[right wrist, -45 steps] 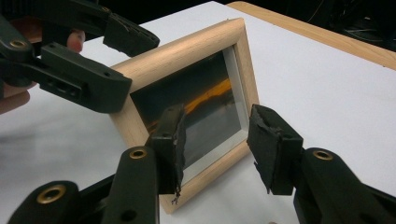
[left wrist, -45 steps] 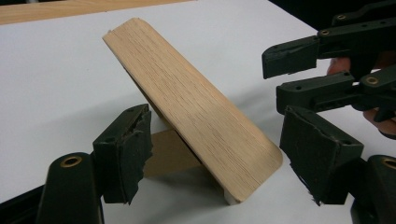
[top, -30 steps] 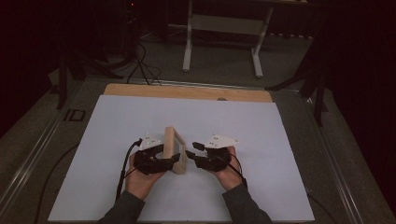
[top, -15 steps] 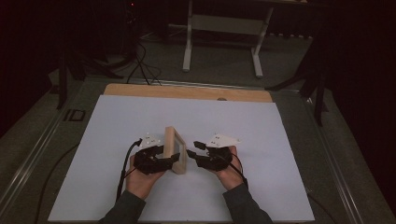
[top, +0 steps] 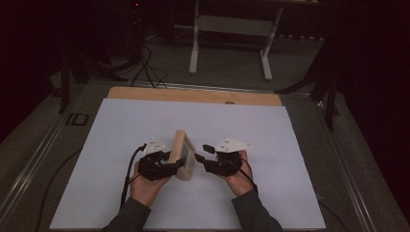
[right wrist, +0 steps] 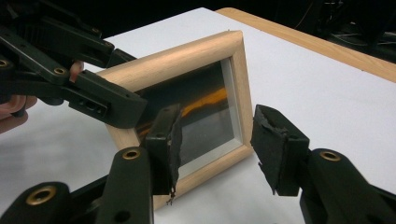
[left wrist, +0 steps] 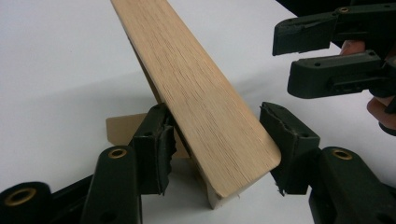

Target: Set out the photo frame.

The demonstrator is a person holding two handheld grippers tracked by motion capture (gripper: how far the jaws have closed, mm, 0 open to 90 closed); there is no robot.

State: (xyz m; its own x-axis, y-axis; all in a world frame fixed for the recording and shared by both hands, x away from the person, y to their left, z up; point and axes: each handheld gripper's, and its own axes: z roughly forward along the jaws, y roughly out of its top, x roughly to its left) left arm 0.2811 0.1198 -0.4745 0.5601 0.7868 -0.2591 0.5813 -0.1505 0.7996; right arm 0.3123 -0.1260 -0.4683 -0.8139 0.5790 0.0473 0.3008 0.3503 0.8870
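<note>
A small wooden picture frame stands on edge, leaning slightly, in the middle of the white table. My left gripper reaches in from the left with the frame's near end between its jaws. The jaws have just been closing. The left pad sits close to the frame's back, and bare table shows between the frame's foot and the right pad, so nothing is clamped. My right gripper hovers just right of the frame, open and holding nothing. It faces the glass front. That gripper also appears in the left gripper view.
The white sheet covers the table, with a bare wooden strip along its far edge. Beyond the table, a white-legged stand and dark cables sit on the floor. A cable trails from the left gripper.
The left gripper's jaws look a little narrower around the frame's near end. Both hands and the frame keep their places.
</note>
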